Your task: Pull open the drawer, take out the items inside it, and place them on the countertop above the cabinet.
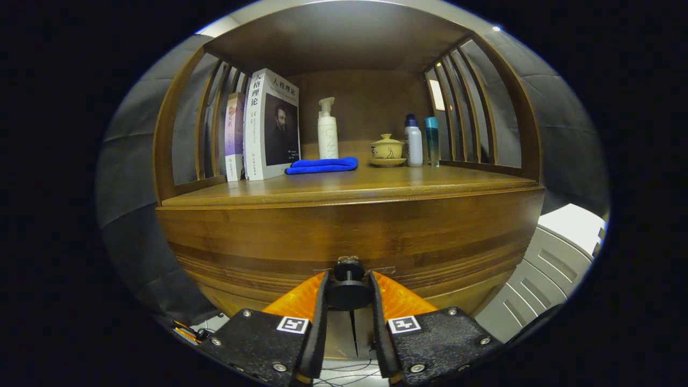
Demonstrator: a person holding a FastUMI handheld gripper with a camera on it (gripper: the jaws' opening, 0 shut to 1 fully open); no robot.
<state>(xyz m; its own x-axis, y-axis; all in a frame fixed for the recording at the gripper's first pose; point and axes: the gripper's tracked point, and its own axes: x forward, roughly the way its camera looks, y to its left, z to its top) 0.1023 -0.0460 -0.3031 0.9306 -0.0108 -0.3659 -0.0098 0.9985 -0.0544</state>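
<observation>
The drawer [349,236] sits shut in the front of the wooden cabinet, its dark round knob [348,290] at six o'clock from the shelf things and caught between the gripper's [348,293] two fingers, which close on it from either side. I take that grip as the start of the pull: clamping the knob is the only purchase on a flush front, and nothing inside can be reached until it slides out.

Above it runs the countertop [376,185], where the items are meant to end up. At its ten o'clock corner two books [263,126] stand upright against the slatted side, which props them. Next comes a folded blue cloth [322,165], lying flat ahead of a white pump bottle [327,131]. Toward one o'clock a small lidded cup [386,148] rests on its saucer, then a white bottle [413,142] and a teal one [431,141] stand just beside each other. All are set well back, which leaves the front strip bare for setting things down.
</observation>
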